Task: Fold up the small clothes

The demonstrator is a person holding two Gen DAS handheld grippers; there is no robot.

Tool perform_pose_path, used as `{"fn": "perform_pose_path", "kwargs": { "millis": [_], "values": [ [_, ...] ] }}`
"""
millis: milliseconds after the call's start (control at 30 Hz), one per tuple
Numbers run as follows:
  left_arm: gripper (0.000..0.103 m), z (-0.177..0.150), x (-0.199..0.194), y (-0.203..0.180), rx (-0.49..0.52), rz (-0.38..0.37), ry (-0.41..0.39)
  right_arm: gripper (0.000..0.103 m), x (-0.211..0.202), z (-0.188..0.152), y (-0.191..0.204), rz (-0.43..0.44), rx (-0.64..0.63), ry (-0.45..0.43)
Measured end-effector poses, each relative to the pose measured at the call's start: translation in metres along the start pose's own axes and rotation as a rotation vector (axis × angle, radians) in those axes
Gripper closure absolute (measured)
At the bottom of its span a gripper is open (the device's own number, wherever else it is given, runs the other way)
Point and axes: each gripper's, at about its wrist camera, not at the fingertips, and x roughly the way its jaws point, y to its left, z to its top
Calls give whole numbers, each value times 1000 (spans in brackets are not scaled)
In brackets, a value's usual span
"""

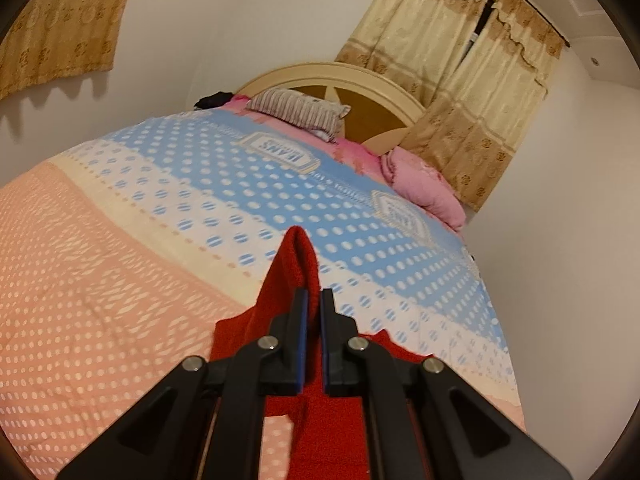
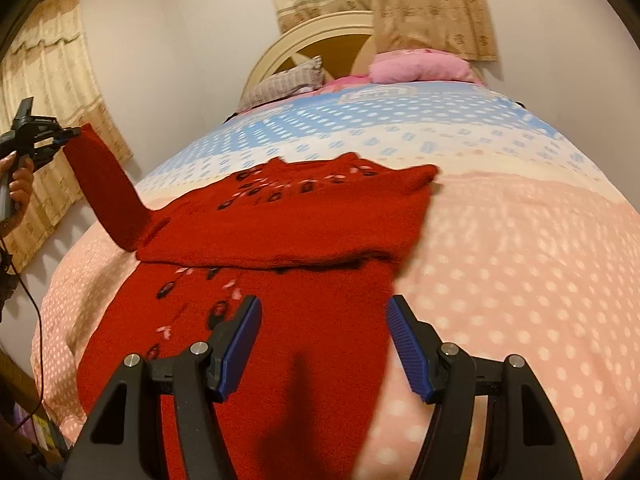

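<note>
A small red knitted sweater [image 2: 288, 224] with dark and pink motifs lies on the bed, its body folded across the middle. Its left sleeve [image 2: 104, 188] is lifted off the bed, and my left gripper [image 2: 68, 134], held by a hand at the far left, is shut on the sleeve's end. In the left wrist view the red sleeve [image 1: 298, 264] sticks up between the fingers of the left gripper [image 1: 314, 294]. My right gripper [image 2: 322, 306] is open above the sweater's near part, with nothing between its blue pads [image 2: 240, 348].
The bed's dotted cover [image 2: 520, 264] is pink near me and blue further away. A striped pillow [image 1: 298, 110] and a pink quilt [image 1: 424, 184] lie by the curved headboard [image 1: 360, 80]. Curtains [image 1: 476, 92] hang behind. A black cable [image 2: 30, 304] hangs at the left.
</note>
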Motion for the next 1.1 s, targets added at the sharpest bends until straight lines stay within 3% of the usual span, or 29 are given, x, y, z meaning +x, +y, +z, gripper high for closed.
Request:
{"fn": "perform_pose_path", "kwargs": {
  "millis": [167,433,567,633,733,767,800,867,967,1100],
  "values": [
    [97,-3,3,-29,31,-20,-4,37,-3,-8,-27,-36,69,2],
    [99,-9,1,-83,86,-107,-7,37,2,-13,-33,-48,62,13],
    [99,-25,10,-98,196,-78,26,37,2,-18,-28,-65,27,16],
    [97,-38,18,-86,260,-16,41,37,0,-18,-23,-48,7,24],
    [76,-58,25,-59,317,72,58,37,-4,-14,-15,45,23,45],
    [59,-70,29,-41,335,115,64,37,-4,-11,-11,83,38,53],
    [50,-77,29,-34,346,137,67,37,-5,-6,-5,134,55,64],
    [49,-99,36,-18,359,170,98,37,-1,6,8,198,64,80],
    [49,-130,40,-8,340,130,146,37,16,34,35,253,69,127],
    [42,-167,54,-18,372,88,199,37,48,70,71,353,97,183]
  ]
}}
